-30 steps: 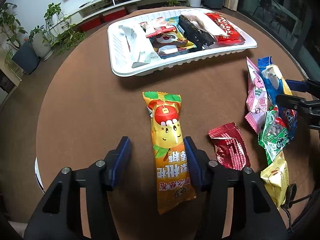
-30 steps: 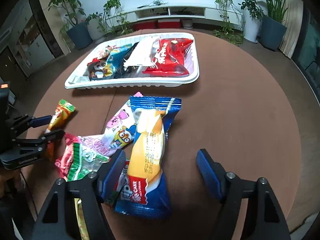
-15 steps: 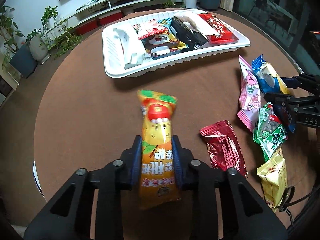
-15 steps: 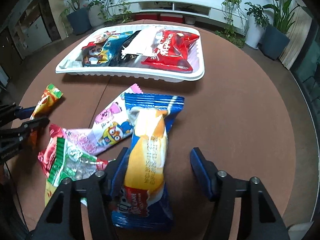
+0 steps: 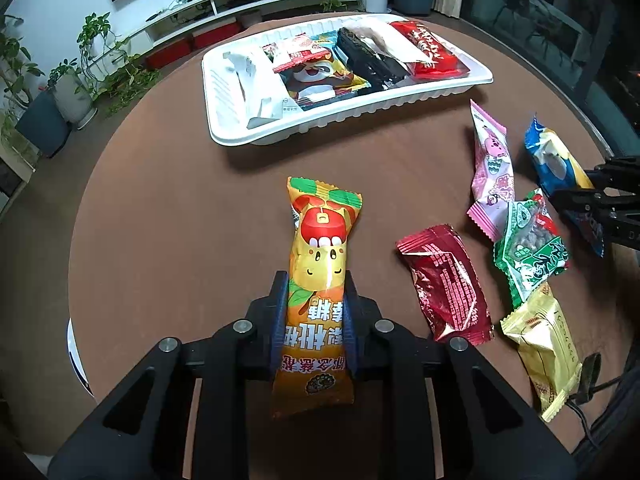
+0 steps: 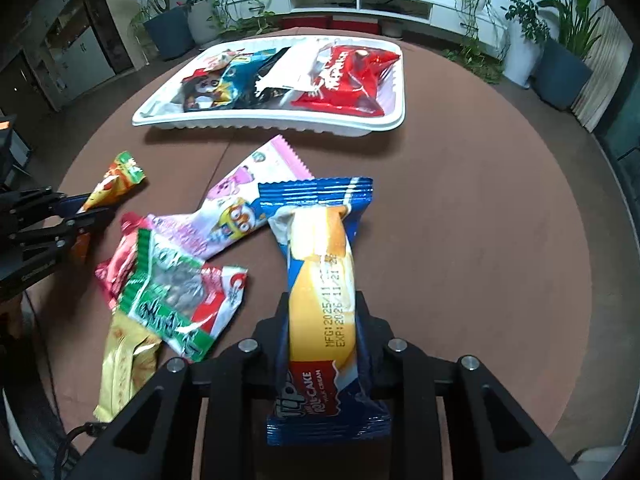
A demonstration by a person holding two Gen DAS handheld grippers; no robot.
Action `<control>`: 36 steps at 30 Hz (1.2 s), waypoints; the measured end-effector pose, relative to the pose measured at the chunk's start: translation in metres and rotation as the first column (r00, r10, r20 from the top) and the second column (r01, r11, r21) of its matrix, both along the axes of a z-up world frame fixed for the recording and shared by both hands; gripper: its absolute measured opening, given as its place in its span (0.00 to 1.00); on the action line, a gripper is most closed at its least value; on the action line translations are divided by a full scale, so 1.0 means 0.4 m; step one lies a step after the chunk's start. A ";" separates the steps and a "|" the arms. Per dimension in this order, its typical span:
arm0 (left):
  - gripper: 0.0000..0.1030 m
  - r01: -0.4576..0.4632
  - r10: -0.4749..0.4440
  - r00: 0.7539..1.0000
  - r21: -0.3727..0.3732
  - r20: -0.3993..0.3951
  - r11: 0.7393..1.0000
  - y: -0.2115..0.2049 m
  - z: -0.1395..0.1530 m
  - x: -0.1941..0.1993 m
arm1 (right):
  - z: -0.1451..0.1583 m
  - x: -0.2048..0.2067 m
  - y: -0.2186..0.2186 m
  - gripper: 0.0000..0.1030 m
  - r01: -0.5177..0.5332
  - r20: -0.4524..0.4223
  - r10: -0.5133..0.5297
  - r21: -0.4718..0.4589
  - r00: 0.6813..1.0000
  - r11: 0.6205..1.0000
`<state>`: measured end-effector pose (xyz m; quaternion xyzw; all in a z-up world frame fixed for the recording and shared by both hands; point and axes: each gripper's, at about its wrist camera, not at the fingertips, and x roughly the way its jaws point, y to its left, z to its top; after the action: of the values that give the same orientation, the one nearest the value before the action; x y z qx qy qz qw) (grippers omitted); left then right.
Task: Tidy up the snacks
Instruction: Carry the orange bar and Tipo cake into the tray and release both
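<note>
Tray (image 5: 256,142) at far side of table (image 5: 168,216), packets packed side by side in it. Nearer, mid-table: long snack bar (image 5: 318,264) lengthwise, near end between left gripper (image 5: 316,312) pads. To its right, wrapped packet (image 5: 446,282) flat on table, apart from bar. Further right, loose heap: nut bag (image 5: 528,252) overlapping cartoon packet (image 5: 490,176) behind it and foil packet (image 5: 546,346) in front. Roll-cake pack (image 6: 320,280) right of heap, far end just beside cartoon packet, middle between right gripper (image 6: 322,320) pads, jaws closing on it. Plants and low shelf unit behind table.
</note>
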<state>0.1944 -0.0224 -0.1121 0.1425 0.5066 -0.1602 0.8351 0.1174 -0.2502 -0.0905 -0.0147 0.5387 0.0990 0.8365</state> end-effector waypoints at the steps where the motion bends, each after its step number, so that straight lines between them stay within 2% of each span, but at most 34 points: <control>1: 0.20 -0.003 0.003 1.000 -0.012 -0.003 1.000 0.004 0.000 0.000 | 0.000 -0.006 -0.004 0.28 0.005 0.000 -0.005 0.013 1.000 1.000; 5: 0.17 -0.020 0.020 1.000 -0.071 -0.012 0.997 0.026 0.005 -0.008 | 0.004 -0.023 -0.051 0.27 0.071 -0.004 -0.071 0.105 0.997 0.992; 11: 0.16 -0.048 0.047 0.999 -0.107 -0.011 0.993 0.048 0.007 -0.014 | 0.016 -0.040 -0.120 0.27 0.156 0.000 -0.159 0.193 0.987 0.969; 24: 0.16 -0.072 0.079 0.997 -0.252 0.019 0.965 0.071 0.095 -0.019 | 0.072 -0.024 -0.154 0.27 0.173 0.020 -0.186 0.288 0.982 0.942; 30: 0.16 -0.101 0.118 0.992 -0.307 0.039 0.946 0.095 0.151 0.036 | 0.097 0.009 -0.174 0.27 0.192 0.033 -0.212 0.307 0.977 0.932; 36: 0.16 -0.099 0.131 0.988 -0.316 0.081 0.944 0.082 0.223 0.135 | 0.176 0.095 -0.185 0.27 0.194 0.077 -0.235 0.348 0.969 0.917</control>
<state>0.2484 0.0105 -0.0230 -0.0126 0.4395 -0.1815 0.8796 0.1554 -0.3242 -0.0202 0.1824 0.4620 0.0965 0.8625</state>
